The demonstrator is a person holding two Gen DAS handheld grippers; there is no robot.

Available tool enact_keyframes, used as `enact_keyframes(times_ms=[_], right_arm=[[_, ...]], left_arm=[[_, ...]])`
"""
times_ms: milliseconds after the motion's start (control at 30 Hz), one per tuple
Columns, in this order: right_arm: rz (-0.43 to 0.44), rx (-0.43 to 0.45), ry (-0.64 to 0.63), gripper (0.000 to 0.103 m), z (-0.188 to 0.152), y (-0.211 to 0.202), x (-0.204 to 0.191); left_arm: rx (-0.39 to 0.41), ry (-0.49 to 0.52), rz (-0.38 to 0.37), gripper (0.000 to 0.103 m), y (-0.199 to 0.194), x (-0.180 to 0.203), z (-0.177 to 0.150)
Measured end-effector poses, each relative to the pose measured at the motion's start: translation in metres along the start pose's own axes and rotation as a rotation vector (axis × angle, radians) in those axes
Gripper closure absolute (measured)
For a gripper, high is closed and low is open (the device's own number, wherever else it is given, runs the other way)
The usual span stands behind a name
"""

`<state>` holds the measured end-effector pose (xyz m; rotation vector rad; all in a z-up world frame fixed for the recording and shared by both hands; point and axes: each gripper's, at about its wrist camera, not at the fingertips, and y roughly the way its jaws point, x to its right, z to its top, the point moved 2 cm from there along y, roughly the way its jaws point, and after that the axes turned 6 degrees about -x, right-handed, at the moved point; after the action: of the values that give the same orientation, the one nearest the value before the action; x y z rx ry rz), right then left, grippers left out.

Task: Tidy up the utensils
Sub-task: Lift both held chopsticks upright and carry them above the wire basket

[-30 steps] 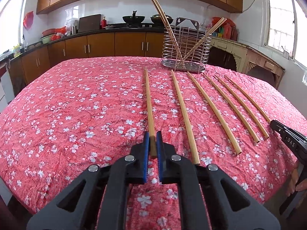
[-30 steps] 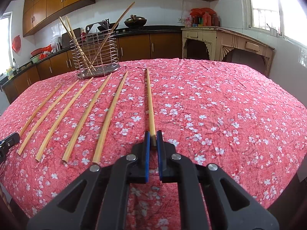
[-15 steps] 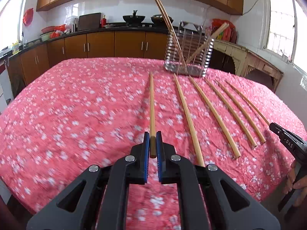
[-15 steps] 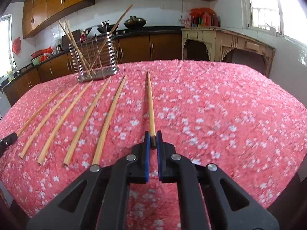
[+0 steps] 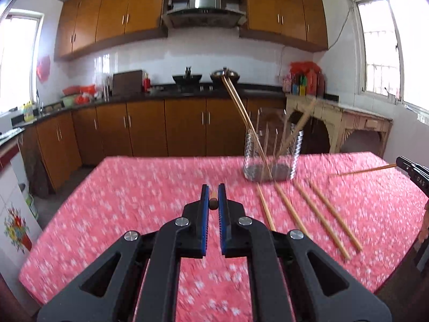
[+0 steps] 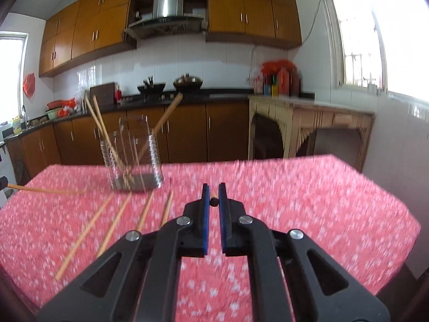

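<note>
Chopsticks: your left fingers [image 5: 213, 204] pinch one [image 5: 213, 203] above the bench [image 5: 134, 196] | your right fingers [image 6: 213, 200] pinch another [image 6: 213, 201] | four [image 5: 305, 209] lie before the wire holder [image 5: 270, 158] (blurred).

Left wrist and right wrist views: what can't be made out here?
- Held chopstick in the left wrist view: only its butt end shows; the jaws hide the rest.
- Same for the right chopstick in the right wrist view.
- Wire holder: motion-blurred in both views, contents uncertain.
- Right gripper: cut off by the left view's edge.
</note>
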<state>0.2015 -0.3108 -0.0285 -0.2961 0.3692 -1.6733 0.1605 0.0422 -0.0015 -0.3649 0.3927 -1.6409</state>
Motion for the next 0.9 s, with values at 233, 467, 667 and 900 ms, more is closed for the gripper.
enact_keyframes(times_ms=[233,467,667,900], right_arm=[[0.01,0.057,0.006,0.096,0.042,-0.005,0.002],[0.032,0.09,0.02,0.096,0.074,-0.005,0.002],[0.054,0.102,0.037,0.096,0.092,-0.004,0.0],[0.073,0.107,0.055,0.096,0.099,-0.005,0.0]], left_arm=[[0.052,-0.025,0.007,0.096,0.0,-0.014,0.042],[0.073,-0.043,0.001,0.096,0.001,-0.021,0.067],[0.1,-0.047,-0.006,0.096,-0.003,-0.022,0.081],[0.113,-0.047,-0.003,0.096,-0.002,-0.022,0.086]])
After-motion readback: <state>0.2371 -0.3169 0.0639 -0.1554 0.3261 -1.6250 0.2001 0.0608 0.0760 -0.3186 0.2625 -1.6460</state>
